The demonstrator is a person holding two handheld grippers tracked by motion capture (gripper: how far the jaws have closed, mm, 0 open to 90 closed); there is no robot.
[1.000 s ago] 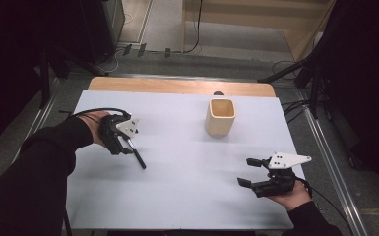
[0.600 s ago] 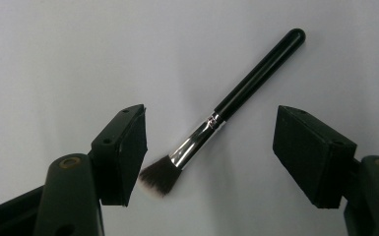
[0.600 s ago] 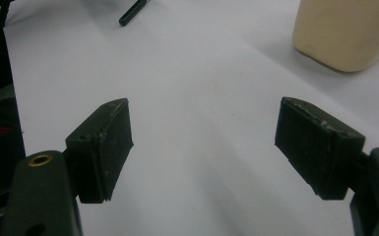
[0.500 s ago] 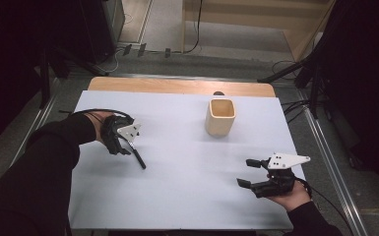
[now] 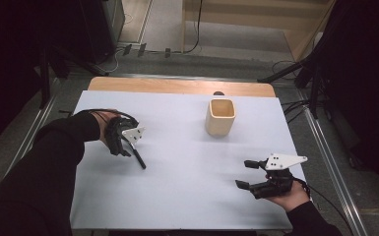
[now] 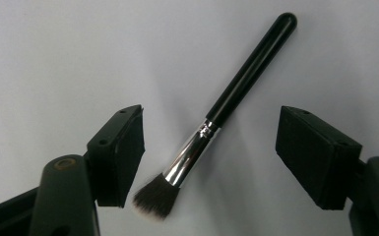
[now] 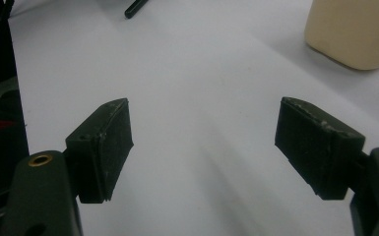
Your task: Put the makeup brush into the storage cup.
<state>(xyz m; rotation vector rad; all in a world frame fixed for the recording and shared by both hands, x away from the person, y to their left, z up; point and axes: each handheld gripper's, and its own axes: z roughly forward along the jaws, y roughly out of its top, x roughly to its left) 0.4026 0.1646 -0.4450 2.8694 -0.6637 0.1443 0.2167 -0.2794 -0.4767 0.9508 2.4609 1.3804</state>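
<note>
The left gripper (image 5: 128,142) hangs low over a makeup brush (image 6: 216,118) that lies flat on the white counter (image 5: 187,162), left of the middle. Its fingers (image 6: 120,152) stand wide apart, one on each side of the brush, neither touching it. The brush's long axis runs slantwise between them: bristles toward the gripper's base, close to one finger, and the black handle pointing away. To my eye the fingers bracket the silver ferrule, so closing there would catch it across its width. The right gripper (image 5: 251,174) rests well apart near the counter's right edge, fingers spread on nothing. A cream square cup (image 5: 220,117) stands toward the back.
</note>
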